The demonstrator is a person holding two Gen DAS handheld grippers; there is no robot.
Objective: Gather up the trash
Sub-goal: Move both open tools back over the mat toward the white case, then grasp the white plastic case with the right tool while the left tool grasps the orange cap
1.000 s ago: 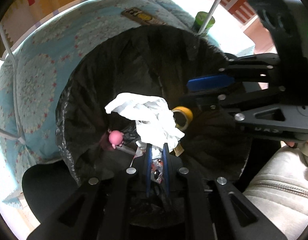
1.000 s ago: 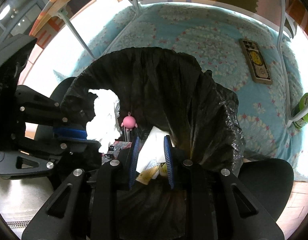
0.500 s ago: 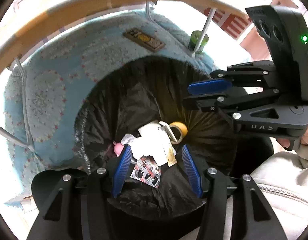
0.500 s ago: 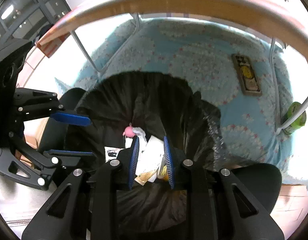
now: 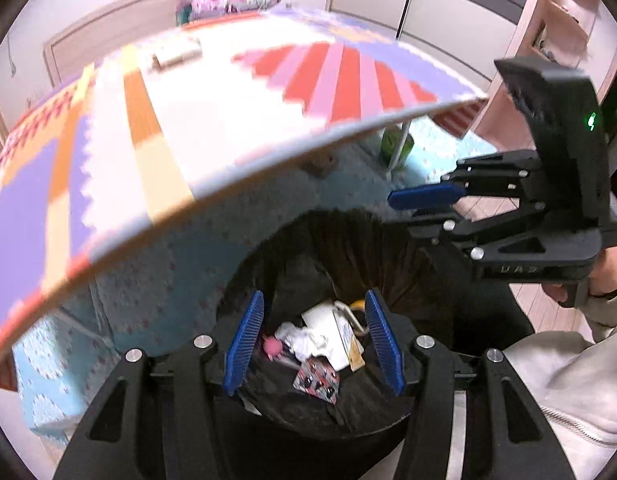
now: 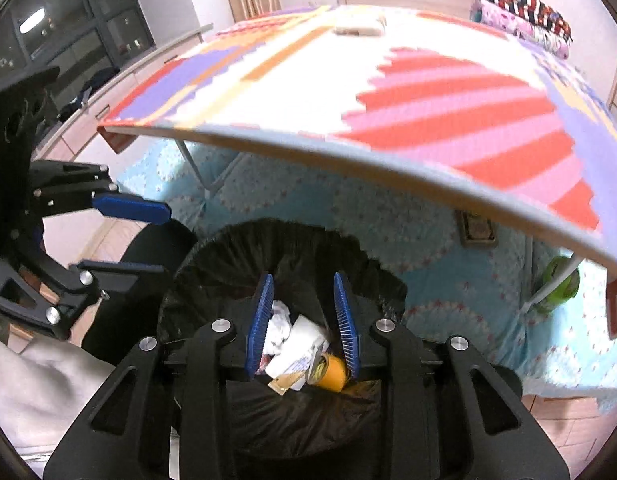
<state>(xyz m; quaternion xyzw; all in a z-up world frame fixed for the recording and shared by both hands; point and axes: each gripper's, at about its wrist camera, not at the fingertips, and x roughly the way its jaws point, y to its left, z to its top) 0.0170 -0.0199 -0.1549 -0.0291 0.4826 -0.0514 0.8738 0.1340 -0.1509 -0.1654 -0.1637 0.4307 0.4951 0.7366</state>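
Black liner of the trash bag sits below both your grippers; your left gripper gapes wide and empty, your right gripper moderately spread, empty, above crumpled paper.

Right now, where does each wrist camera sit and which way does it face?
Left wrist: on the left gripper, looking down past its open blue fingers into the black-lined trash bin; the right gripper and the person's grey sleeve show at right.
Right wrist: on the right gripper, facing the same bin; the left gripper shows at left.
Shared: bin, yellow tape roll, colourful patterned tabletop, blue floral cloth.
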